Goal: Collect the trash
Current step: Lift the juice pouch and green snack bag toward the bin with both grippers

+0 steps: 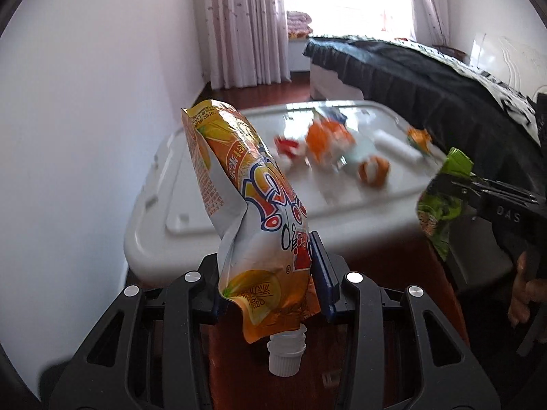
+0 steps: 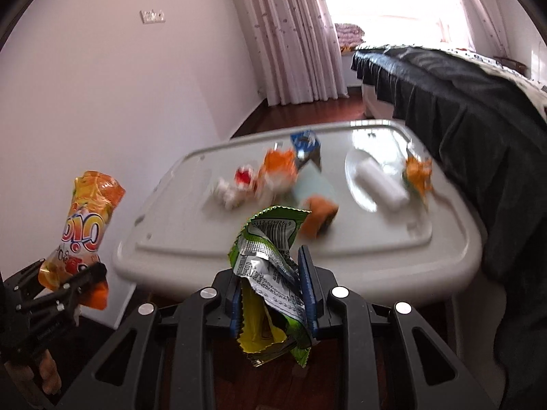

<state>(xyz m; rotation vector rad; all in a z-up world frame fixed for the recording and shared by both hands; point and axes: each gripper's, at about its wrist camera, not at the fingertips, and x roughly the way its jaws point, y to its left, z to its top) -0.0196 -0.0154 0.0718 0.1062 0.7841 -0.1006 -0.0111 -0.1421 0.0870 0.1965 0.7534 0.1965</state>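
My left gripper [image 1: 270,273] is shut on an orange juice pouch [image 1: 249,184] with a white screw cap [image 1: 285,355] hanging at its lower end; the pouch stands up between the blue pads. The same pouch [image 2: 85,225] and left gripper [image 2: 68,283] show at the left of the right wrist view. My right gripper [image 2: 271,290] is shut on a crumpled green and silver wrapper [image 2: 270,273], also seen as the green wrapper [image 1: 441,198] at the right of the left wrist view. Both grippers hover in front of a white bin lid [image 2: 444,249] strewn with more trash.
On the lid [image 1: 177,205] lie orange wrappers [image 2: 278,169], a red and white scrap [image 2: 239,184], a blue carton [image 2: 306,145], a white roll [image 2: 383,184] and a small orange piece [image 2: 418,171]. A dark-covered bed [image 2: 461,102] stands right, a white wall left, curtains behind.
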